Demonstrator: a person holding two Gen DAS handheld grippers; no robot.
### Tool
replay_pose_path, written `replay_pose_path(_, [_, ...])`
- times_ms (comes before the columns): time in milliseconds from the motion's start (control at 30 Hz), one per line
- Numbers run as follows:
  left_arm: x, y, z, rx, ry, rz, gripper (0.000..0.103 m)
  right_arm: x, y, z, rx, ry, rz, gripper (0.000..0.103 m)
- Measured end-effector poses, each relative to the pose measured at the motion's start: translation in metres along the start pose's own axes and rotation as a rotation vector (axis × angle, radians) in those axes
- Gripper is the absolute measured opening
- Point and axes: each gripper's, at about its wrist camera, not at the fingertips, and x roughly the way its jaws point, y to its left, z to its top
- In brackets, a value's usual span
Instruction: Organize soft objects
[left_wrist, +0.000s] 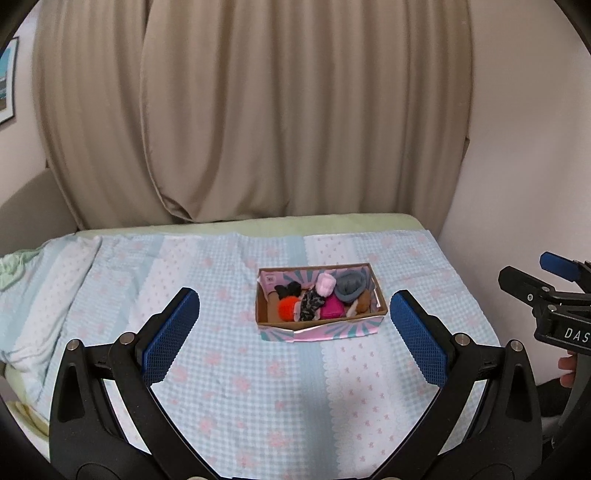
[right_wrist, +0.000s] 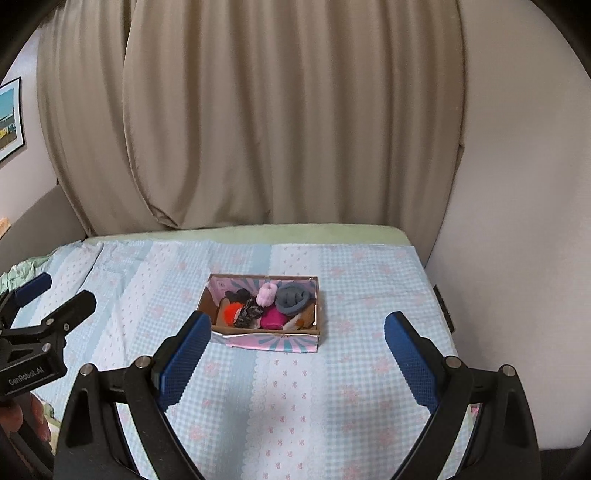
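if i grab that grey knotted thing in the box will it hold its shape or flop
The grey knotted thing looks like thick soft rope coiled into a loose knot, so it will probably squash between the pads and sag rather than stay stiff. It seems light for its bulk. It rests partly on neighbours in the cardboard box, so lifting may nudge the pale pink puff.

Beige curtain (left_wrist: 251, 110), framed picture (right_wrist: 9, 118)

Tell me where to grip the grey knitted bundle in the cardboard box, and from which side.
Grip the grey knitted bundle across its raised rolled top, coming straight down from above. It sits highest in the far right corner of the cardboard box, whose walls block a side approach.
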Motion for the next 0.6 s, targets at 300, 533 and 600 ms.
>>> replay_pose_path(300, [-0.015,0.009,-0.007,-0.038,-0.011,0.001,0.103,-0.014,-0.005,-0.002,0.023,-0.028,-0.011,0.094])
replay_pose_path(533, [-0.019,0.010,-0.007,-0.033,-0.021,0.013,0.103,-0.020,-0.008,0.001,0.027,-0.041,-0.018,0.094])
replay_pose_path(600, [-0.019,0.008,-0.007,-0.029,-0.023,0.020,0.103,-0.022,-0.010,0.001,0.025,-0.043,-0.019,0.094])
